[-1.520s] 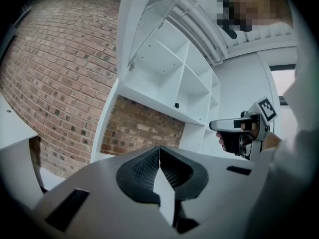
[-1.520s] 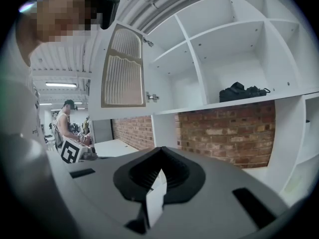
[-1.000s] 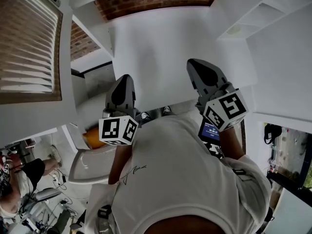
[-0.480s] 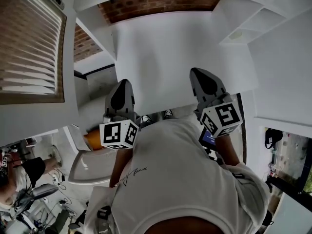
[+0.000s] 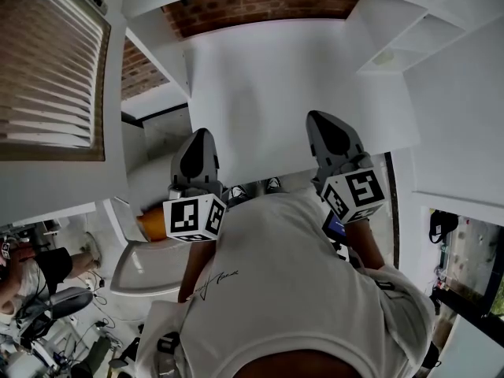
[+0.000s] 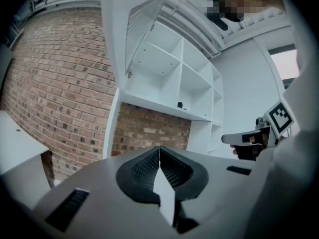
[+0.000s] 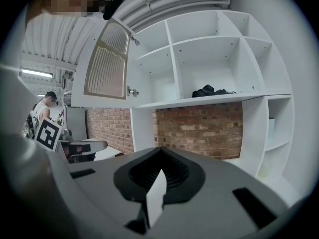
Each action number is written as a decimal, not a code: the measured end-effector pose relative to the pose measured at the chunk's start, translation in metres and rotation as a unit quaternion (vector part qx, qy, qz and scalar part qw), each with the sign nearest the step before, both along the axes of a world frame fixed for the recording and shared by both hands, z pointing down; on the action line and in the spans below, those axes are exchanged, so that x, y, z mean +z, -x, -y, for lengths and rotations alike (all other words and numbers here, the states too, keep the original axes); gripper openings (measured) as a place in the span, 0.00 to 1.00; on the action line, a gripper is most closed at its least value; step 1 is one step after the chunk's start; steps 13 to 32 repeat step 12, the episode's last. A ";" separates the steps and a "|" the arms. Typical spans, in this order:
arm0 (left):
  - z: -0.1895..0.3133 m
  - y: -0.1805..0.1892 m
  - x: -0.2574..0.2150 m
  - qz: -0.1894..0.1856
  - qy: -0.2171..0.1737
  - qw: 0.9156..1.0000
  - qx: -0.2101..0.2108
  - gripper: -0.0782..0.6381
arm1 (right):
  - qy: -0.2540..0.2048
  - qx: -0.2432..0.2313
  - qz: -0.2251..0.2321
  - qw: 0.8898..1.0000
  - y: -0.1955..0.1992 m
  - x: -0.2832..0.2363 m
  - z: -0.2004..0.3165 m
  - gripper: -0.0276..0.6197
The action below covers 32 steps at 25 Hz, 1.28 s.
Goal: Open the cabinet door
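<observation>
Scarcely anything has shifted: the louvred cabinet door (image 5: 47, 69) stands swung wide at 10 o'clock, the left gripper (image 6: 159, 152) and right gripper (image 7: 160, 152) both have jaws pressed together on nothing, and the opening looks complete.

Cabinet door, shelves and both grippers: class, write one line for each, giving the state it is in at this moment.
Cabinet door: swung open, away from the shelves.
Shelves: uncovered, mostly bare.
Dark bundle: lying on one middle shelf.
Left gripper: jaws together, nothing between them.
Right gripper: jaws together, nothing between them.
</observation>
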<state>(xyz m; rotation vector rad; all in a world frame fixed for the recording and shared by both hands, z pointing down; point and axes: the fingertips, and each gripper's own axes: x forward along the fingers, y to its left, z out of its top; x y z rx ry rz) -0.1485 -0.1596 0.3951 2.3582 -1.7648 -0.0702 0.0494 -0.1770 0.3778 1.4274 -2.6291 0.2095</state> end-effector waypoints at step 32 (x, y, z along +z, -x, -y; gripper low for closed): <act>-0.005 0.004 0.002 -0.001 0.000 1.000 -0.008 0.13 | -0.009 -0.012 -0.001 1.000 0.003 -0.004 0.001 0.08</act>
